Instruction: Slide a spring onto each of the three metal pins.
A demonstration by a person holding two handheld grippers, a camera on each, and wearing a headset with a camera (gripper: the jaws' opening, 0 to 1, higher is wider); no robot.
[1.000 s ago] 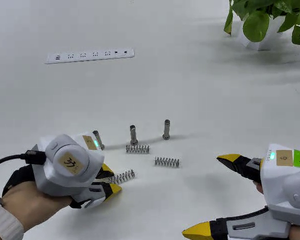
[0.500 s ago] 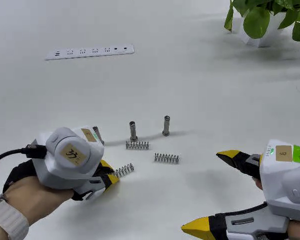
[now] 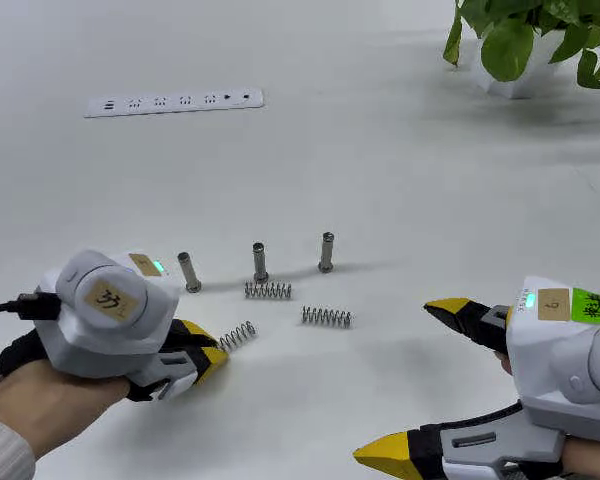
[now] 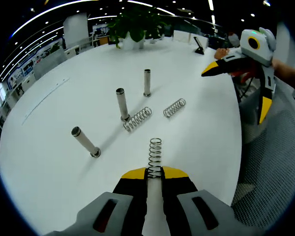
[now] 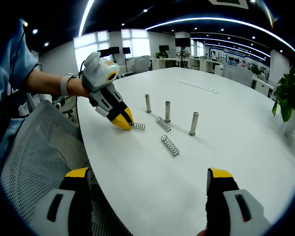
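Observation:
Three metal pins stand upright in a row on the white table [image 3: 380, 180]: left pin [image 3: 189, 272], middle pin [image 3: 260, 262], right pin [image 3: 326, 252]. All three are bare. My left gripper [image 3: 212, 357] is shut on one end of a spring [image 3: 237, 335], whose free end points toward the pins [image 4: 121, 104]. The held spring [image 4: 155, 152] juts straight out from the shut jaws. Two loose springs lie flat: one [image 3: 268, 290] at the middle pin's foot, another [image 3: 326, 316] further right. My right gripper [image 3: 412, 383] hangs open and holds nothing, at the near right.
A white power strip [image 3: 175, 101] lies far back on the left. A potted plant [image 3: 530, 35] stands at the far right corner. A grey mesh chair [image 5: 34, 162] sits off the table's near edge, with other desks beyond.
The left gripper has drawn back to the left with the spring, so the left pin now stands fully uncovered. The right gripper has hardly moved. The head camera shifted slightly.

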